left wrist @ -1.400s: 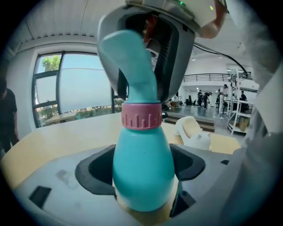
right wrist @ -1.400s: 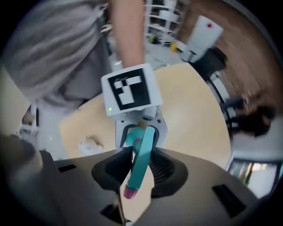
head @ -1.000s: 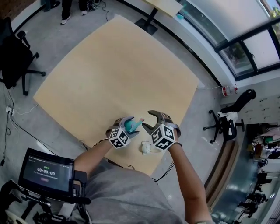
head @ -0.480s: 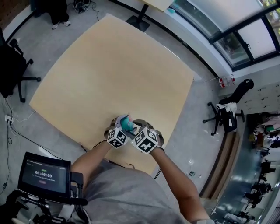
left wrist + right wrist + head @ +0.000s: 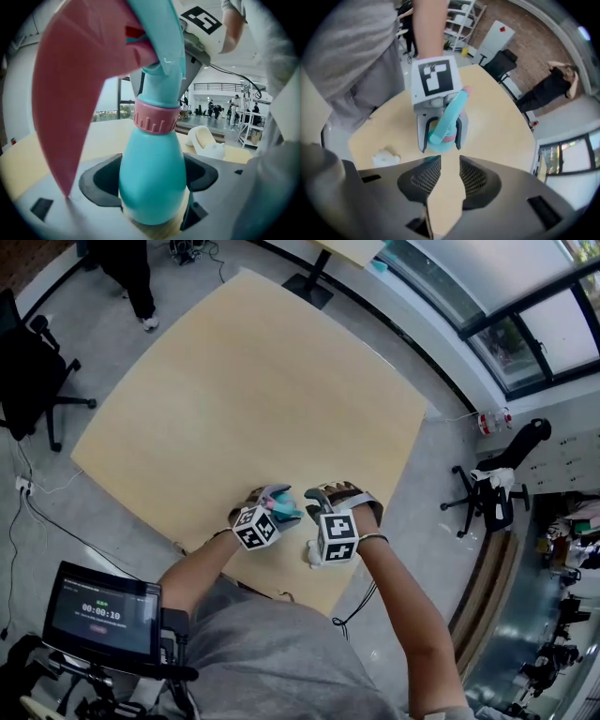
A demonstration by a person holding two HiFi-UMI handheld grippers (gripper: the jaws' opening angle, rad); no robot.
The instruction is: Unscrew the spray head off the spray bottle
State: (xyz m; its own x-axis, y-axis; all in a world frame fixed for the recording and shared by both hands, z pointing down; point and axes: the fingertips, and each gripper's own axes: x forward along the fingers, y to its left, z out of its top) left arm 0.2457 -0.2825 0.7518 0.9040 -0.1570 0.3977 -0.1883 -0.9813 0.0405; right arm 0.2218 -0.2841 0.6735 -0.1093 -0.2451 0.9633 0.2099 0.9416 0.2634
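The right gripper [image 5: 450,174] is closing on nothing: its pads have a narrow gap between them, and only bare table [image 5: 244,381] shows through it. The bottle [image 5: 152,173] sits ahead of the pads, not between them. If the jaws finish closing here they pinch air, and the person must spread them again before reaching the spray head [image 5: 451,114].

The head points toward this gripper. A grab on its long nozzle or the pink trigger [image 5: 77,79] instead of the ribbed collar [image 5: 157,119] would likely lever the head sideways or squeeze out spray. It would not turn the thread.

The left gripper [image 5: 279,502] pinches the bottle's round body, one pad pressed on each side. That body looks smooth and tapers upward, so a hard twist at the collar could spin it in the pads or push it out of them.

The bottle is held over the table's near edge, close to the person. A small white lump [image 5: 312,554] lies on the table just beside the right gripper, clear of both.

Both forearms reach forward from the body and converge. The left gripper angles up and to the right. The right wrist bends inward, so that gripper faces the left one, near it but not touching.
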